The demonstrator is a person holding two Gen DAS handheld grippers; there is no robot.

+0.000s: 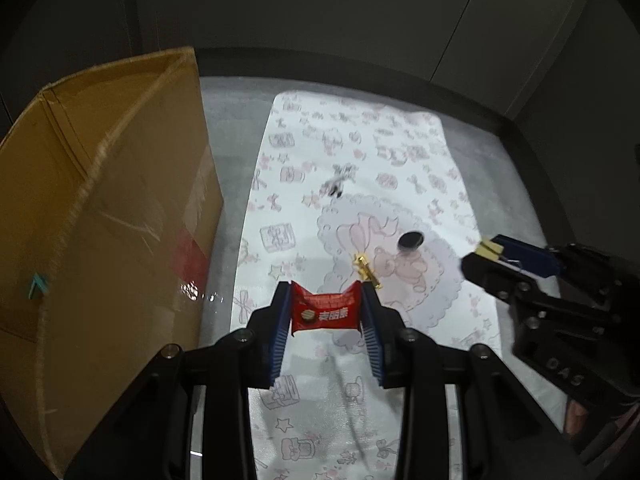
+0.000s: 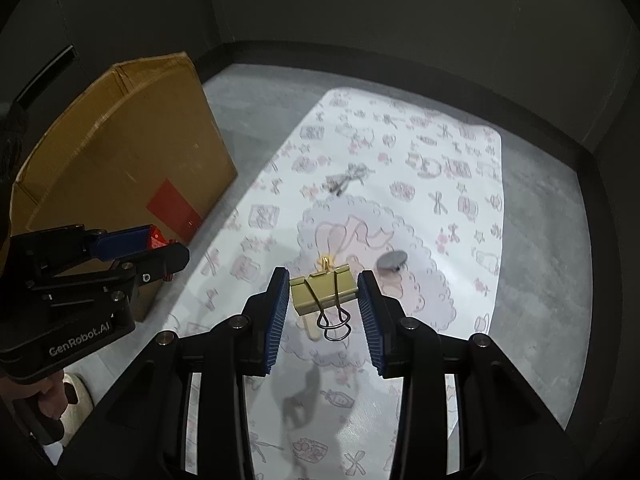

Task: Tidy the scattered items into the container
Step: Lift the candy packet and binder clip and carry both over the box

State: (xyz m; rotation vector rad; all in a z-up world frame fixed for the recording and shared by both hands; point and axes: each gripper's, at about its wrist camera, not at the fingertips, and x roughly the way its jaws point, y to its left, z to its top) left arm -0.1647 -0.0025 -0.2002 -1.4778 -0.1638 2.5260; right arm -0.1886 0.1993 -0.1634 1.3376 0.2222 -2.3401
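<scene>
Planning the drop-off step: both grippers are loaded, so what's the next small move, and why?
Probably carry both across to the cardboard box and over its open top. The left gripper is shut on the red snack packet, the right gripper on the gold binder clip, both off the patterned mat. The box stands to their left, so release isn't sensible yet.

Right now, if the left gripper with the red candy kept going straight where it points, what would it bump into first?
Probably the patterned mat. The left gripper, shut on the red candy packet, tilts downward at it. The small gold clip lies near that line, though depth is unclear.
</scene>
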